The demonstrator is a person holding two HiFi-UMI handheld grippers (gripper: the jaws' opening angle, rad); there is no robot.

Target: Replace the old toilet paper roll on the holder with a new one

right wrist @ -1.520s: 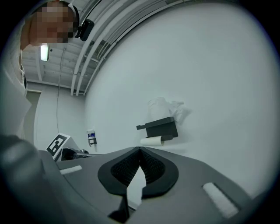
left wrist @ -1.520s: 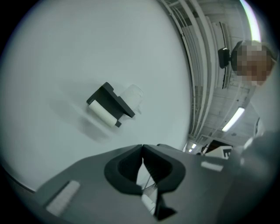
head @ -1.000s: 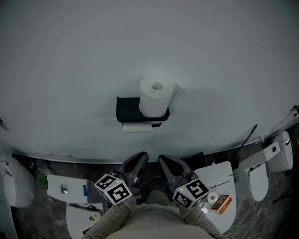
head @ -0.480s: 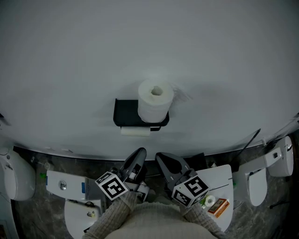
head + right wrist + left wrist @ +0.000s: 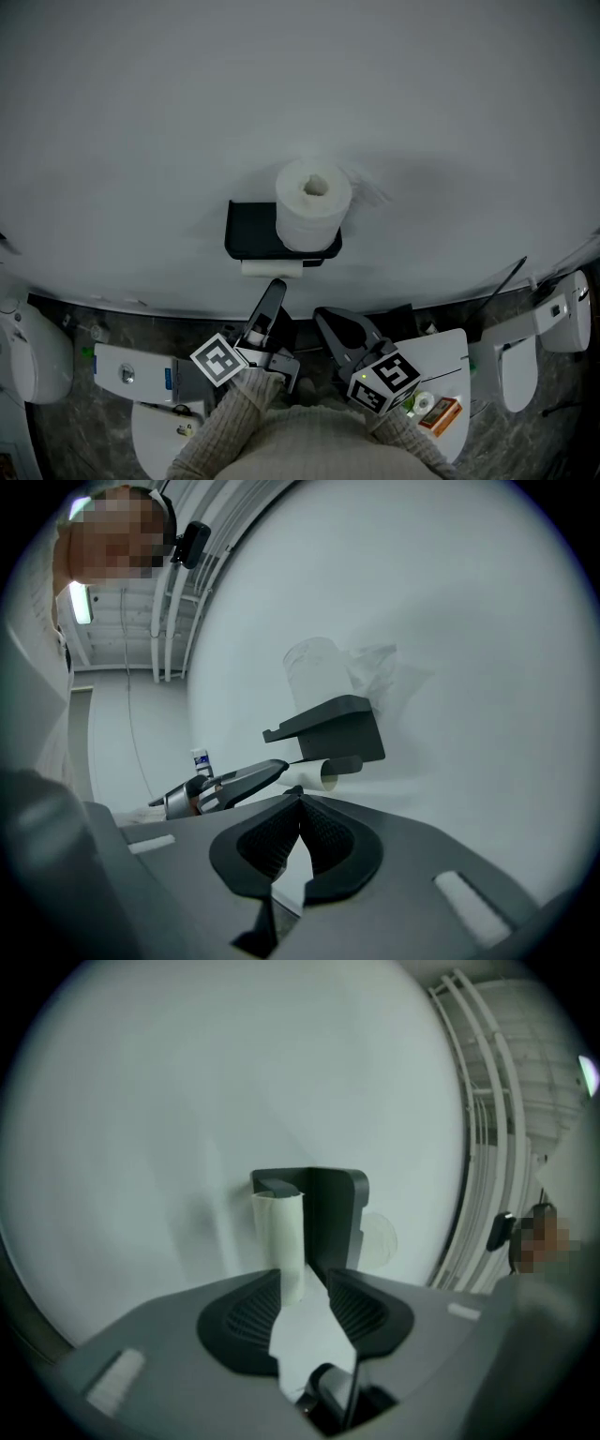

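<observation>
1. A black wall-mounted holder with a flat shelf top [image 5: 251, 230] is fixed to the pale grey wall [image 5: 141, 122]. A full white toilet paper roll [image 5: 314, 202] stands upright on that shelf, probably parked there to be within reach for the swap.
2. The old roll, a nearly bare cream cardboard tube [image 5: 272, 269], hangs just under the shelf and lies level along the wall. By my reading it has to come off first.
3. The left claw [image 5: 306, 1279] points at this tube and is turned on its side, apparently so one jaw can go over the tube and one under. Its jaws have just been opening and stand apart. The tube lines up with the gap, near the tips, and no pad presses on it.
4. The right claw [image 5: 300, 803] has its jaws together on nothing. It hangs back beside the left one, likely kept free for the new roll.
</observation>
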